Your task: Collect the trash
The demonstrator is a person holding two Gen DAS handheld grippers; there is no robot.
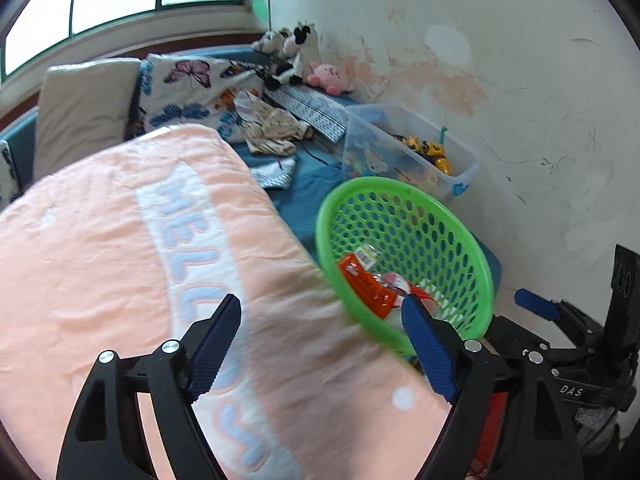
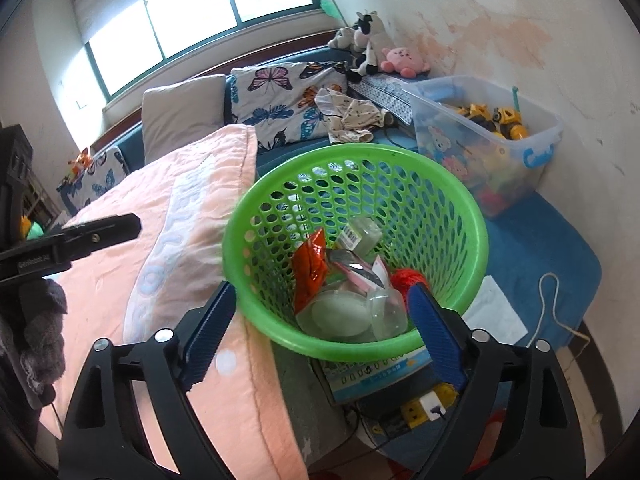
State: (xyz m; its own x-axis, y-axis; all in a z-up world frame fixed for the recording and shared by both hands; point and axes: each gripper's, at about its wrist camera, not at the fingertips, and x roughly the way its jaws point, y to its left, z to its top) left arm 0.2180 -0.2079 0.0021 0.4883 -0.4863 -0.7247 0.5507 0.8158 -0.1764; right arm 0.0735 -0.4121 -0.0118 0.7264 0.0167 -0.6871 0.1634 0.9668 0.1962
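Hovering both grippers, left gripper (image 1: 322, 346) and right gripper (image 2: 324, 332), jaws released, I judged basket (image 2: 460, 196) light, flexible; grip its rim.

right gripper (image 2: 322, 312): fingers (image 2: 210, 330) wide apart, nothing between | green mesh basket (image 2: 460, 216): held orange wrapper (image 2: 310, 270), clear plastic cups (image 2: 340, 314), red ball (image 2: 408, 280) | pink quilt (image 2: 160, 240) touched basket's left side
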